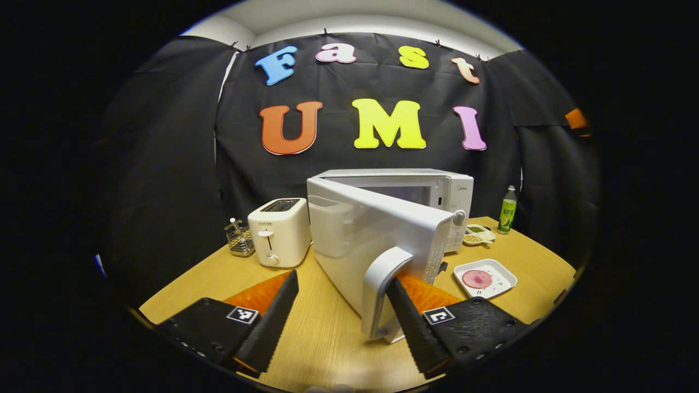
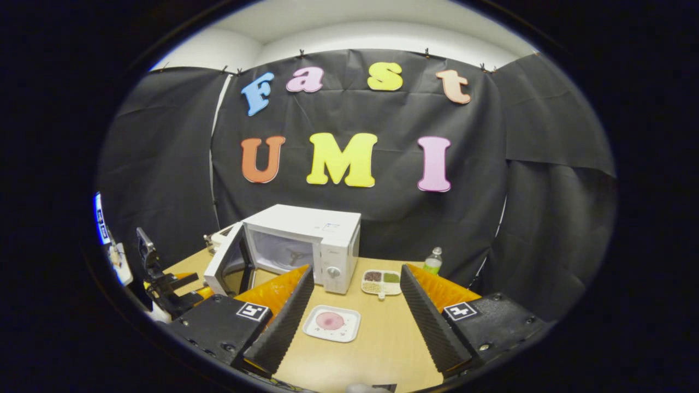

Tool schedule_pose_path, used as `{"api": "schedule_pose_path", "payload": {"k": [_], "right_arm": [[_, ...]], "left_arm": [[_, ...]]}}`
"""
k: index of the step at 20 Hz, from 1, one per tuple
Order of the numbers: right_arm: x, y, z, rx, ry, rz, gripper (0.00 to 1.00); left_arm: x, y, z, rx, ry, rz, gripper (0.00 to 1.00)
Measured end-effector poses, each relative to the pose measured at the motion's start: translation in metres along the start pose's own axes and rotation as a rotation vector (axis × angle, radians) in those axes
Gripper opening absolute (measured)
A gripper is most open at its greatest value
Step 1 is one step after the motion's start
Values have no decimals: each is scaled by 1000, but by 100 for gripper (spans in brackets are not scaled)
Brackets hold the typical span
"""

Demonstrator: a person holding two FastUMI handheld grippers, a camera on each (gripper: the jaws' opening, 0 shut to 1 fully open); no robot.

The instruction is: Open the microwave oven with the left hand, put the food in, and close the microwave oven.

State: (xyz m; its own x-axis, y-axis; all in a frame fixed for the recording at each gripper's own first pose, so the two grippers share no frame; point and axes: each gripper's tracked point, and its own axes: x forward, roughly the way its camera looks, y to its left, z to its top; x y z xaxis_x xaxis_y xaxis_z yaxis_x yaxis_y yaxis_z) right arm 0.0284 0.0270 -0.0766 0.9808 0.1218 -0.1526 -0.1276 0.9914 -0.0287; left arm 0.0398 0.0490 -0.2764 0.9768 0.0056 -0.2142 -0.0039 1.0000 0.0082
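1. While the microwave oven point(image 1: 431, 191) stands at the back of the wooden table point(image 1: 327, 338), the left gripper view shows its door point(image 1: 371, 234) swung partly outward. The left gripper point(image 1: 344, 322) is spread wide; one finger point(image 1: 412, 322) sits hooked behind the door handle point(image 1: 382, 289), the other finger point(image 1: 270, 319) stands well apart over bare table, so nothing is clamped between them.
2. Same view, surroundings: a toaster point(image 1: 278, 232) stands just left of the door, with a small wire rack point(image 1: 240, 237) beside it. To the right of the oven lie a white square plate point(image 1: 485, 278) carrying the pink food point(image 1: 477, 279), a divided dish point(image 1: 479, 234) behind it, and a green bottle point(image 1: 508, 210) near the wall.
3. Right gripper view: the right gripper point(image 2: 355, 316) hangs released, its fingers wide apart above the table point(image 2: 382, 349). The plate point(image 2: 332, 323) with the food point(image 2: 329, 321) lies between them, farther off on the table and untouched.
4. Same view, background: the microwave oven point(image 2: 311, 240) shows its cavity, the door point(image 2: 226, 267) standing open to the left. The divided dish point(image 2: 381, 283) lies just right of the oven, the bottle point(image 2: 432, 262) behind it. The left gripper's body point(image 2: 164, 284) appears at the far left near the door.
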Motion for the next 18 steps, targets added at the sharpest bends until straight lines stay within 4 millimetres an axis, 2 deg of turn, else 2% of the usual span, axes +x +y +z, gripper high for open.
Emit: {"api": "schedule_pose_path", "payload": {"k": [1,2,3,4,6,7,10,11,15,16,17,18], "right_arm": [[0,2,-1,1,5,0,93],[-1,5,-3,4,9,2,100],[0,8,-5,8,11,7,100],[1,10,-6,9,12,8,93],[4,13,-10,8,17,12,93],[7,14,-13,8,22,12,100],[17,13,-28,22,48,14,100],[20,12,-34,29,65,16,93],[49,10,-65,73,133,47,93],[58,6,-76,80,152,48,93],[69,2,-88,87,177,49,100],[82,-3,-104,100,209,51,100]], "left_arm": [[-9,6,-1,5,6,7,98],[-14,14,-1,16,4,19,98],[-17,23,-1,24,6,26,98],[-22,33,-2,28,5,38,97],[-28,55,-5,23,17,77,96],[-33,66,-7,21,23,99,96],[-46,95,-7,22,29,157,97],[-51,103,-5,22,26,172,97],[-67,118,-1,32,36,219,97],[-72,117,1,31,36,220,97],[-76,113,5,25,37,218,97],[-80,105,9,20,37,210,97]]}}
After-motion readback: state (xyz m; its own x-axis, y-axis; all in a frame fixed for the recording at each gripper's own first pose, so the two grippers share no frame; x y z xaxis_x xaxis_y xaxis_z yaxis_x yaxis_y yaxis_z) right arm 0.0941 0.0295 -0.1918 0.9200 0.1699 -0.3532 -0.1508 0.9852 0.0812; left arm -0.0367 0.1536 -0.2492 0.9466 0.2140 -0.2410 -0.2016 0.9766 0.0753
